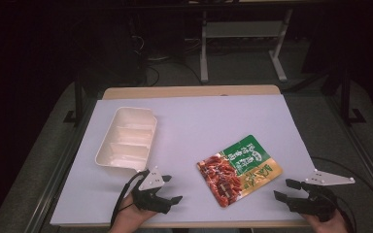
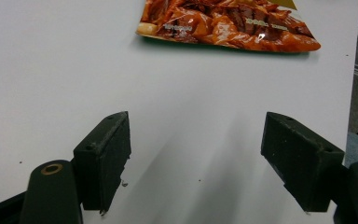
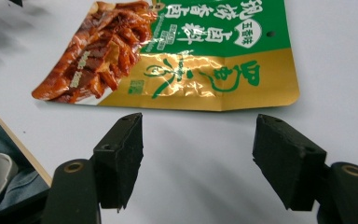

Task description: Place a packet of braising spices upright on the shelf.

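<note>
Right gripper view: green-gold snack pouch (image 3: 177, 56) bears Chinese characters; both grippers gape empty.

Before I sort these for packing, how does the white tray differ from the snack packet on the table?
The tray is plain white, while the packet is printed in green, gold and red. The tray is a rigid dish with raised walls and compartments; the packet lies flat. The tray sits toward the table's left, beyond the left gripper; the packet lies between both grippers, nearer the right gripper. Both rest untouched on the white table.
</note>
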Motion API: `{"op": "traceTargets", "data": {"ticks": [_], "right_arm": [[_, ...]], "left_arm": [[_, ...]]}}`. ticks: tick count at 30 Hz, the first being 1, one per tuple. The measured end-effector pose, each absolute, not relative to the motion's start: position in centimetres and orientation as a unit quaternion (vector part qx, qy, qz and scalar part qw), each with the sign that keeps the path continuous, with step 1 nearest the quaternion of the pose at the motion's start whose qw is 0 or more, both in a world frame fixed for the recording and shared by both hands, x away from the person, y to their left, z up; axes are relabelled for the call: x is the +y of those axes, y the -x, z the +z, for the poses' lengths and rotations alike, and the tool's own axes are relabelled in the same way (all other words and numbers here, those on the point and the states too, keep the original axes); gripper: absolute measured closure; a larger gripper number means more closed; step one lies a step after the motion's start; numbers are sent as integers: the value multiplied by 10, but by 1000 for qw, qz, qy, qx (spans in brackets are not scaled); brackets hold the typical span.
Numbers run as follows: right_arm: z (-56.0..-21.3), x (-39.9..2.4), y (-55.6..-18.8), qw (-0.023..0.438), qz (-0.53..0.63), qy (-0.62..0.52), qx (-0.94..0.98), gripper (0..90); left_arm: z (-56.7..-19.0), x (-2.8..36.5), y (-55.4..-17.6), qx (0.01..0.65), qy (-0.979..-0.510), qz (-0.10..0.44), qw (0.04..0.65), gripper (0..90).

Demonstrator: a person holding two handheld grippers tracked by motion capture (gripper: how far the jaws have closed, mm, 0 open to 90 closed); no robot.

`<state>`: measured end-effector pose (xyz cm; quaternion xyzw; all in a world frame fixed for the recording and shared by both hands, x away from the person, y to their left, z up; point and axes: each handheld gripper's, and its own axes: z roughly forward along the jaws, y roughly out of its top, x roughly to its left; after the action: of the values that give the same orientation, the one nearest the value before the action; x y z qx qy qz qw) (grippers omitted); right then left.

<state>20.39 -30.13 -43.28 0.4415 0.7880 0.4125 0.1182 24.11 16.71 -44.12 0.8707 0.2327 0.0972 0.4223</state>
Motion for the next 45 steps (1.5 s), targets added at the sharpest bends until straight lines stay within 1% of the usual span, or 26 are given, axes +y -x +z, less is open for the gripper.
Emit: {"op": "traceTargets", "data": {"ticks": [12,19,29,35,41,42,43,45], "right_arm": [[-430,-302,-202,124,417,-439,786,318],[-429,-307,-202,128,420,-446,780,305],[-432,-311,-205,124,418,-450,779,282],[-433,-312,-206,123,417,-451,780,277],[-433,-313,-209,122,418,-455,777,262],[-433,-313,-210,121,419,-457,775,256],[-433,-313,-210,121,419,-457,775,256],[-433,-313,-211,122,418,-458,775,254]], "left_arm": [[-434,157,-242,222,-871,100,428,254],[-424,143,-251,203,-877,97,425,307],[-415,111,-274,193,-882,92,419,343],[-415,92,-288,185,-888,83,412,427],[-420,74,-297,179,-896,79,398,571],[-421,72,-298,177,-898,77,395,630],[-422,70,-298,176,-900,77,391,630],[-426,65,-300,174,-905,69,382,687]]}}
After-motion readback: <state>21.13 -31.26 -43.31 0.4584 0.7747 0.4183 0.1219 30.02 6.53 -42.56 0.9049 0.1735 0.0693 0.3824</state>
